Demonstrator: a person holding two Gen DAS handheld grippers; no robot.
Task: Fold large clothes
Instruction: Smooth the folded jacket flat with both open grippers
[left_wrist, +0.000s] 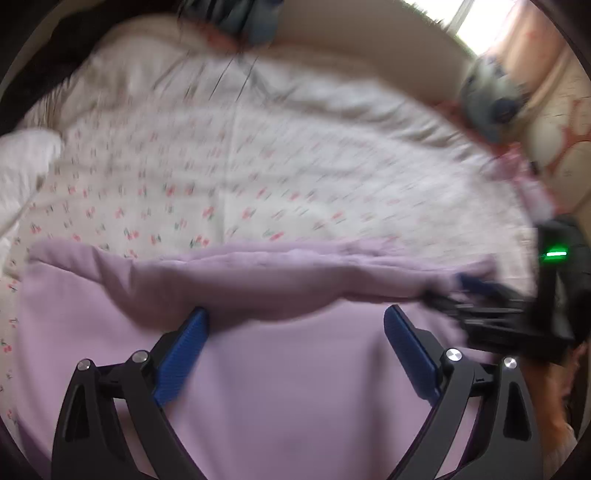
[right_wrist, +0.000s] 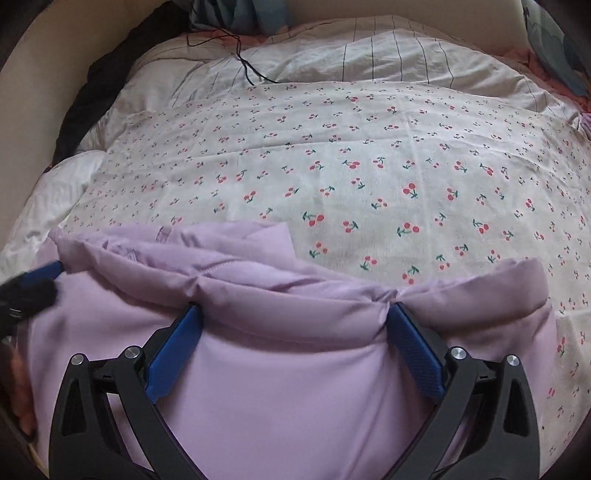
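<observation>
The soft, puffy lilac padded jacket (right_wrist: 280, 354) lay on the cherry-print bed sheet (right_wrist: 369, 166), both the left tongs (left_wrist: 295, 321) and right tongs (right_wrist: 295, 317) wide open, gripping nothing, over its light, yielding folded edge, probably the best hold.

The left wrist view is smeared by motion blur: the cherry-print white bedsheet (left_wrist: 258, 177) ahead of the gripper loses its pattern. The puffy lilac quilted garment (right_wrist: 280, 387) runs off the bottom edge beneath both grippers.
</observation>
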